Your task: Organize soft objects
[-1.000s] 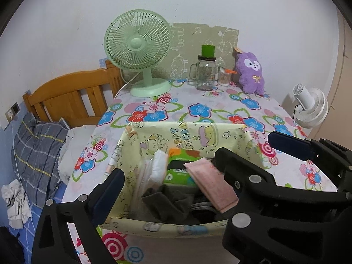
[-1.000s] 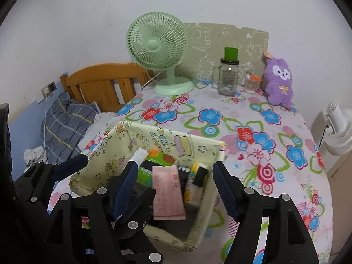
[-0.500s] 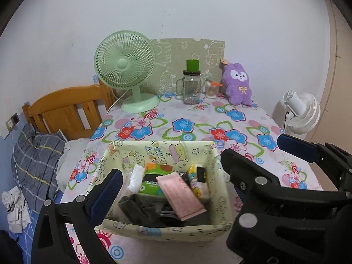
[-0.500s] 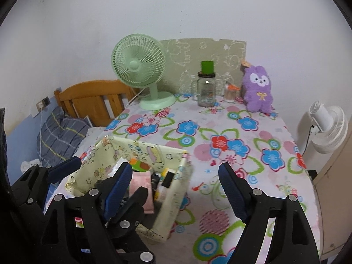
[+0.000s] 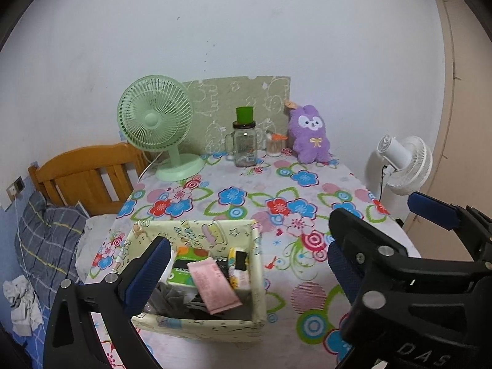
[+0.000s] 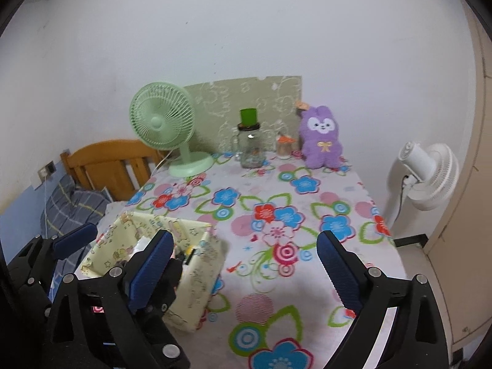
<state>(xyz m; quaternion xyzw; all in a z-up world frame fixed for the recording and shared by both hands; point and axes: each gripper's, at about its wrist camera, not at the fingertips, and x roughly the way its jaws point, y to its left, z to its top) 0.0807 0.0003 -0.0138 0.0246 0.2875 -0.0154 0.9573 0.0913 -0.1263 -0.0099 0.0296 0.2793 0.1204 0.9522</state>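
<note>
A pale yellow fabric storage box (image 5: 153, 323) stands at the table's near left; it also shows in the right wrist view (image 6: 203, 279). Inside lie a pink packet (image 5: 212, 287), a green pack (image 5: 184, 264), dark grey cloth (image 5: 175, 298) and small bottles. A purple plush bunny (image 5: 310, 138) sits at the table's far end, also seen in the right wrist view (image 6: 321, 138). My left gripper (image 5: 249, 264) is open and empty, raised above and behind the box. My right gripper (image 6: 243, 264) is open and empty to the box's right.
A green desk fan (image 5: 160, 129), a glass jar with a green lid (image 5: 244, 141) and a small orange-topped jar (image 5: 273, 146) stand at the table's far end. A white fan (image 5: 402, 163) stands right of the flowered table (image 5: 276, 203). A wooden bed headboard (image 5: 86, 178) and bedding lie left.
Both grippers have pulled back and up from the box, so it now looks smaller and lower in view. Both stay open and empty. The box contents have not moved.
</note>
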